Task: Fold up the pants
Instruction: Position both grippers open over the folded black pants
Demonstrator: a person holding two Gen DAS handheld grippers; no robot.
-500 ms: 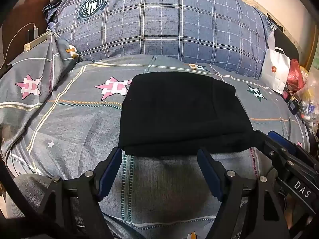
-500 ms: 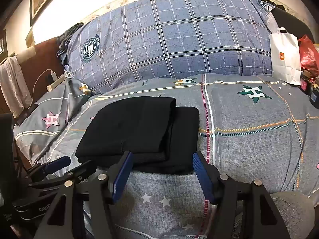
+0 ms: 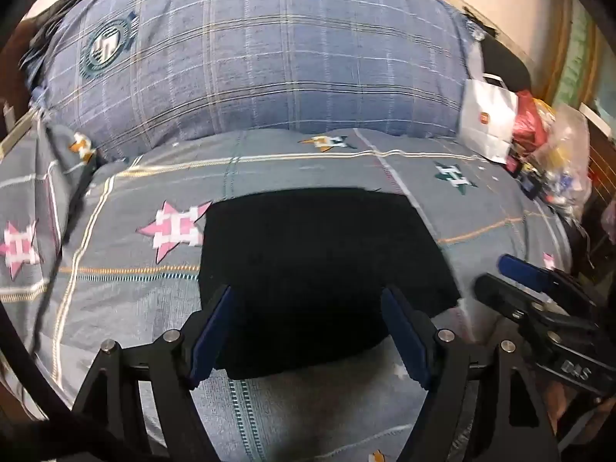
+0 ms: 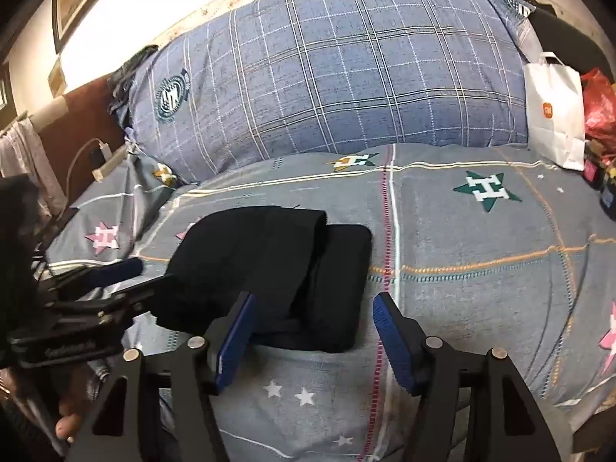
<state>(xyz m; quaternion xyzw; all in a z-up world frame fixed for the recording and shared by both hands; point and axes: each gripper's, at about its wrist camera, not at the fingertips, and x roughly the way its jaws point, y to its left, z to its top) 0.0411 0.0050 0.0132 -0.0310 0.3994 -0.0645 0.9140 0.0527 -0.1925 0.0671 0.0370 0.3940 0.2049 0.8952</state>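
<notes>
Right wrist: soft black folded pants point(image 4: 269, 269), rectangular.

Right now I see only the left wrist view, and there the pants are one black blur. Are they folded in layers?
Observer: Yes. The right wrist view shows the pants with an upper fold lying on a lower layer, which sticks out on the right.
Operator: Does the right gripper hold them?
Observer: No. The right gripper is open, and nothing is squeezed between its pads.
Operator: Is anything on the wall at the far left?
Observer: A framed picture hangs there.
</notes>
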